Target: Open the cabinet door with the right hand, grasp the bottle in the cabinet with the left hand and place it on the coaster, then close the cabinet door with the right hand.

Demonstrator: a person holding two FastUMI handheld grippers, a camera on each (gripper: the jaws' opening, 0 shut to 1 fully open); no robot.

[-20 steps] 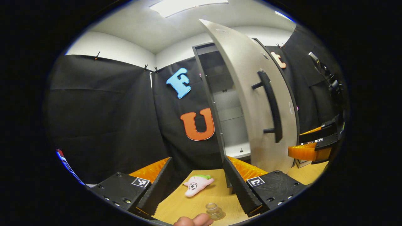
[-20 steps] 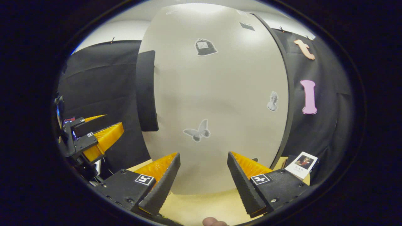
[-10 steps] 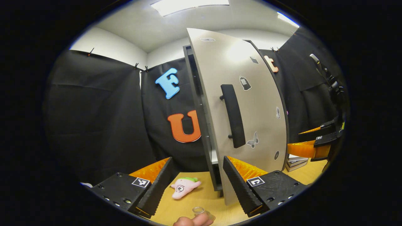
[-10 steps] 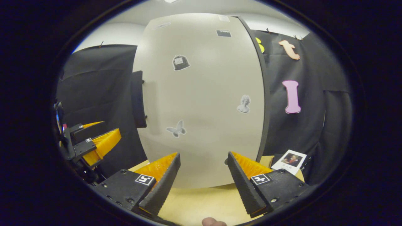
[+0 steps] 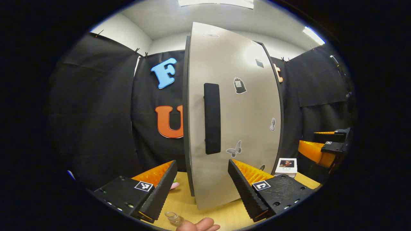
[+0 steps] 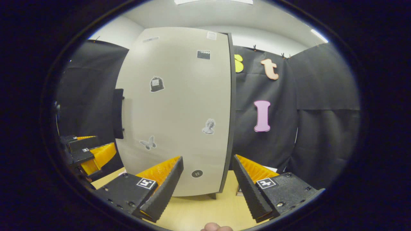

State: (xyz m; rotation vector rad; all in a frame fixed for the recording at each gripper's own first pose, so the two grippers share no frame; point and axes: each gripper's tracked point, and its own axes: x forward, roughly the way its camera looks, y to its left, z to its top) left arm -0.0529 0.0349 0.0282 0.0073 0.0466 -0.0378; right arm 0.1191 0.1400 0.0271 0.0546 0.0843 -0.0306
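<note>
Now we face the shut cabinet door (image 5: 250, 106), left claw (image 5: 202, 189) and right claw (image 6: 207, 186) both wide open, holding nothing.

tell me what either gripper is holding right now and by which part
Nothing. The left gripper and right gripper are both open, fingers apart and bare.

cabinet door (image 5: 250, 106) shut, blocking cabinet interior
</note>
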